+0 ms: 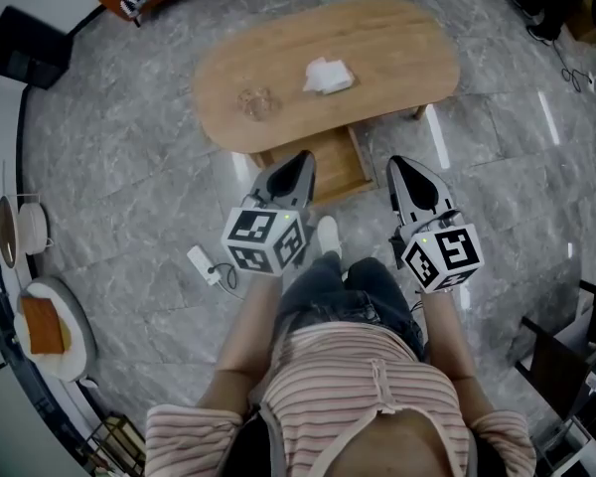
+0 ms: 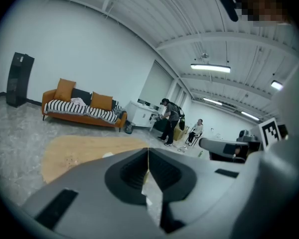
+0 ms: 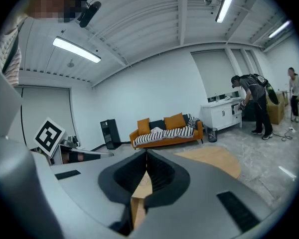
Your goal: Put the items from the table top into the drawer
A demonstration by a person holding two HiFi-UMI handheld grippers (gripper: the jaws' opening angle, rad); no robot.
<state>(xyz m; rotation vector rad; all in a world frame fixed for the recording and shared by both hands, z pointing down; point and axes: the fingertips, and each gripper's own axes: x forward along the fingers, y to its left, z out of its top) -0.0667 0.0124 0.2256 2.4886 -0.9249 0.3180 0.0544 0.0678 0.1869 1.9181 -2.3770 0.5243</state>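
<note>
We aim left tool [image 1: 303, 159] & right tool [image 1: 397, 164], both shut, empty, at desk [image 1: 397, 48]; drawer [image 1: 340, 167] open to take tissue [image 1: 328, 76].

The head view looked steeply down on the table [image 1: 328, 78], upper centre; the 2 gripper views faced level across it toward the sofa [image 2: 84, 108], seen in all 3.
</note>
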